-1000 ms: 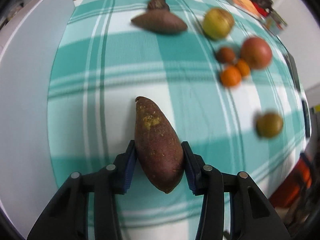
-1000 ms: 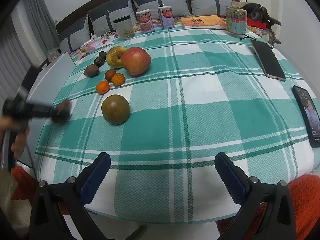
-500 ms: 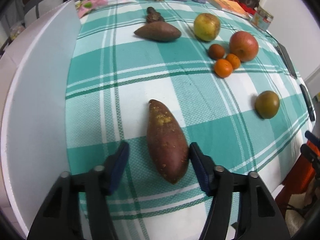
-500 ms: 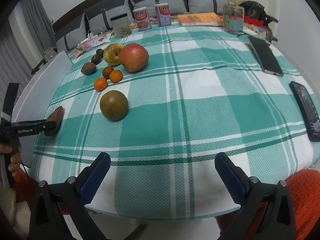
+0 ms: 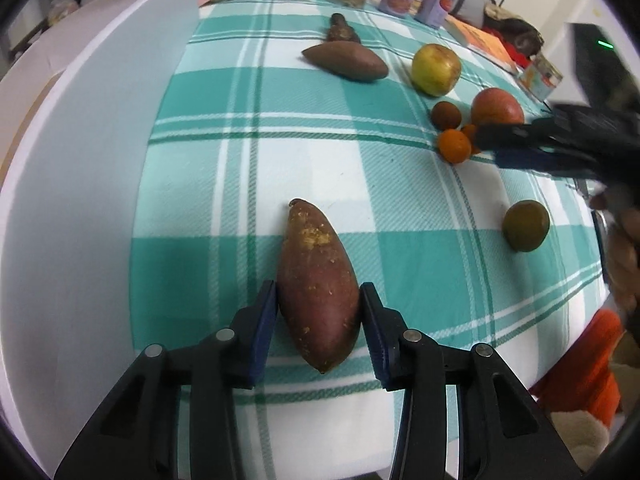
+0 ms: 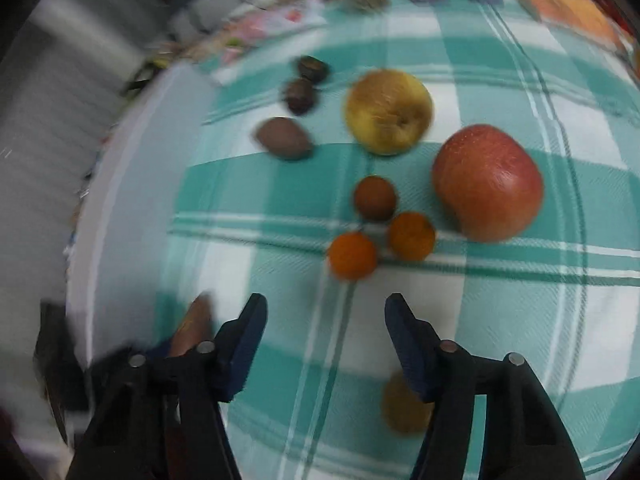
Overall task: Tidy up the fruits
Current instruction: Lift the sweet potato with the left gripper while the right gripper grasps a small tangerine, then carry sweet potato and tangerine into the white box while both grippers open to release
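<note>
Swinging across from the near table edge, the right gripper point(image 6: 322, 344) now hangs over the cluster of small fruit, where a second ago it looked down on bare checked cloth. Its jaws are closing, with nothing between them but tablecloth point(image 6: 500, 312); the nearest orange mandarin point(image 6: 352, 255) lies just ahead of the fingertips. A second mandarin point(image 6: 412, 236) and a small brown fruit point(image 6: 375, 198) sit touching or nearly touching behind it, and the red apple point(image 6: 488, 182) stands just to their right. Beyond the brown fruit is the yellow apple point(image 6: 389, 112). This view is blurred with motion.

Over on the other side, the left gripper point(image 5: 319, 320) has loosened and drawn in again around the large sweet potato point(image 5: 318, 280). Its jaws are closing, and the blue pads sit right against the potato's flanks, pressing on it as it lies lengthwise on the cloth, pointed end away. A white board point(image 5: 80, 184) stands just left of the potato. Well beyond the potato lies a second sweet potato point(image 5: 346, 62), with a small knobbly dark root point(image 5: 340, 30) touching its far side. A greenish-brown round fruit point(image 5: 526, 226) rests alone to the right of the held potato, apart from the rest.
</note>
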Tool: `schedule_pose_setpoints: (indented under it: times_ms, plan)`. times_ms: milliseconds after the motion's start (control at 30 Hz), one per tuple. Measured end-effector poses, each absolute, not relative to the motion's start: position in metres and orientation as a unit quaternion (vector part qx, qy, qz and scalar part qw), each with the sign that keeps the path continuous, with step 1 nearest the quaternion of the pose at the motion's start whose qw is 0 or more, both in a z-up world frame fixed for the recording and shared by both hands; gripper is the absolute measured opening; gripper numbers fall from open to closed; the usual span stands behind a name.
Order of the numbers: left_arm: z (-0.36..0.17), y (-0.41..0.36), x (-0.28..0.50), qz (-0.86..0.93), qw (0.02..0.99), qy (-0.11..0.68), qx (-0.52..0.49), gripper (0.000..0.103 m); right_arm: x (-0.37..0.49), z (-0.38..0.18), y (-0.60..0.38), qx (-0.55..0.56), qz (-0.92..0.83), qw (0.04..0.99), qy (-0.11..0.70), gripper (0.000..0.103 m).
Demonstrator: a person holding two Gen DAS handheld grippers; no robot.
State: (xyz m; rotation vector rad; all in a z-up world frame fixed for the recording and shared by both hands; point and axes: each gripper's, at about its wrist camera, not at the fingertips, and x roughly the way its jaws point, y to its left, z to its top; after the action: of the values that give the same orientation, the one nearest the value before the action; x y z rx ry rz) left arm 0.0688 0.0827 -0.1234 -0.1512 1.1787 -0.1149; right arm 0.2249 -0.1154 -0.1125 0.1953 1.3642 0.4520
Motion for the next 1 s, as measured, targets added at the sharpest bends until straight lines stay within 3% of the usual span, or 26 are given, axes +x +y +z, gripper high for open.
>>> schedule_pose_setpoints:
  times_ms: [200, 267, 300, 500, 700, 867, 1000]
  plan:
    - [-0.123, 0.080, 0.073, -0.054, 0.829, 0.553, -0.065, 0.043, 0.243, -0.129, -0.094, 0.067, 0.176, 0.745, 0.640, 0.057]
    - [-0.124, 0.080, 0.077, -0.054, 0.830, 0.552, -0.067, 0.043, 0.244, -0.130, -0.087, 0.050, 0.166, 0.753, 0.635, 0.045]
    - [-0.124, 0.081, 0.077, -0.054, 0.830, 0.551, -0.069, 0.043, 0.244, -0.128, -0.085, 0.035, 0.160, 0.760, 0.628, 0.030]
    - [-0.103, 0.087, 0.063, -0.063, 0.833, 0.538, -0.112, 0.042, 0.224, -0.095, -0.087, 0.019, 0.206, 0.759, 0.617, 0.030]
    - [-0.026, 0.114, 0.039, -0.081, 0.840, 0.509, -0.170, 0.042, 0.191, -0.021, -0.049, 0.016, 0.302, 0.748, 0.591, 0.030]
    - [0.033, 0.162, 0.018, -0.026, 0.870, 0.472, -0.141, 0.042, 0.154, 0.037, 0.019, 0.006, 0.393, 0.742, 0.543, 0.030]
    - [0.042, 0.202, 0.007, 0.059, 0.882, 0.454, -0.108, 0.042, 0.123, 0.053, 0.081, -0.010, 0.454, 0.717, 0.529, 0.030]
